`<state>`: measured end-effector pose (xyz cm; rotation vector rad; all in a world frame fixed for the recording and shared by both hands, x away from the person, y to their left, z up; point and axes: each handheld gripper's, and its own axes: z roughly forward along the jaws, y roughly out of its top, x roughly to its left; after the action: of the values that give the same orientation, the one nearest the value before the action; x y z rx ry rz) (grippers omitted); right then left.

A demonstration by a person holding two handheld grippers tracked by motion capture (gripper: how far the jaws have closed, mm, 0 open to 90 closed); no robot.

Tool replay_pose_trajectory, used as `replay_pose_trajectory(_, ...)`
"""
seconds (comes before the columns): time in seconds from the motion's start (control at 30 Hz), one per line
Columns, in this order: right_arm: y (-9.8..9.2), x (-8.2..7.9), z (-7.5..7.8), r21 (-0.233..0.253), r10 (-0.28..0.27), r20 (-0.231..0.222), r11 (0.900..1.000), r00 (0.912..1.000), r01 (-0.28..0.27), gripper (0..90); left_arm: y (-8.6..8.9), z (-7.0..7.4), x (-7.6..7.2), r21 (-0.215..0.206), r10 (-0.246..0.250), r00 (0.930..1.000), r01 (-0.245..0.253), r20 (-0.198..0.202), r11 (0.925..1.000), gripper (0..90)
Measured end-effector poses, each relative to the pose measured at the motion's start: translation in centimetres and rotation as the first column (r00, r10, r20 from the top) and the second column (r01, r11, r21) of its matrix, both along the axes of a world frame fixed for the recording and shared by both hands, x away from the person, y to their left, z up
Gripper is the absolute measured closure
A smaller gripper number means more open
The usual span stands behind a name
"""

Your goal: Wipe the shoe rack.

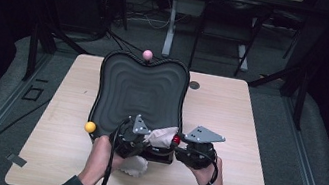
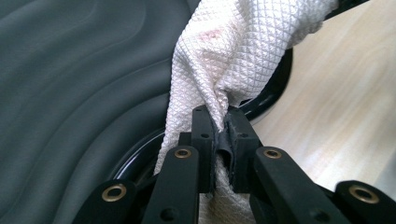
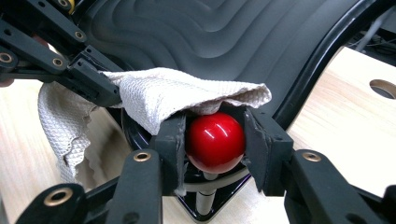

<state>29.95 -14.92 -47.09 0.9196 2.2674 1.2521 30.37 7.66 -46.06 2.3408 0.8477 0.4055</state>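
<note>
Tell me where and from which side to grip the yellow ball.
Grip the yellow ball across its round middle, coming from the table's open left side, jaws level. It sits at the black tray's near-left edge, with the tray to its right. The left gripper is shut on the cloth, so would have to release first.

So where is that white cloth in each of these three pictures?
High view: the white cloth lies low in the middle, between both tools, at the dark tray's near edge.
Left gripper view: the cloth rises top centre, pinched in the jaws.
Right gripper view: the cloth drapes left of centre, above the red ball.
Shared landmark: the ridged dark tray.
</note>
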Motion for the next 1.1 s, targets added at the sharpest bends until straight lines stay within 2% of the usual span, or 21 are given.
replay_pose_trajectory(0.27, 0.3, 0.1, -0.1, 0.011, -0.04, -0.001, 0.999, 0.9992, 0.04, 60.3, 2.0, -0.4, 0.1, 0.025, 0.084, 0.9951, -0.086, 0.052, 0.996, 84.0)
replay_pose_trajectory(0.6, 1.0, 0.4, -0.1, -0.004, -0.084, 0.003, 0.996, 0.9964, 0.084, 60.4, 5.2, -0.4, 0.0, 0.007, 0.167, 0.984, -0.167, 0.063, 0.9859, 84.1)
replay_pose_trajectory(0.63, 1.1, 0.3, 0.0, -0.021, -0.103, 0.007, 0.994, 0.9947, 0.103, 60.4, 5.5, -0.4, 0.0, 0.001, 0.176, 0.9821, -0.177, 0.067, 0.9843, 84.1)
replay_pose_trajectory(0.7, 1.2, 0.5, -0.1, 0.001, -0.078, 0.003, 0.997, 0.9969, 0.078, 60.3, 6.1, -0.3, -0.1, 0.0, 0.188, 0.9798, -0.188, 0.068, 0.9821, 84.2)
replay_pose_trajectory(0.77, 1.3, 0.4, 0.0, -0.02, -0.106, 0.007, 0.994, 0.9944, 0.106, 60.3, 6.6, -0.2, -0.2, -0.001, 0.201, 0.9766, -0.202, 0.075, 0.9795, 84.2)
replay_pose_trajectory(0.97, 1.3, 0.5, -0.1, -0.013, -0.101, 0.004, 0.995, 0.9949, 0.101, 60.3, 8.7, 0.2, -0.3, -0.001, 0.254, 0.9629, -0.255, 0.09, 0.9669, 84.1)
replay_pose_trajectory(1.1, 1.3, 0.5, -0.1, -0.008, -0.094, 0.004, 0.996, 0.9956, 0.094, 60.2, 9.8, 0.1, -0.4, 0.015, 0.287, 0.9531, -0.29, 0.096, 0.9569, 84.1)
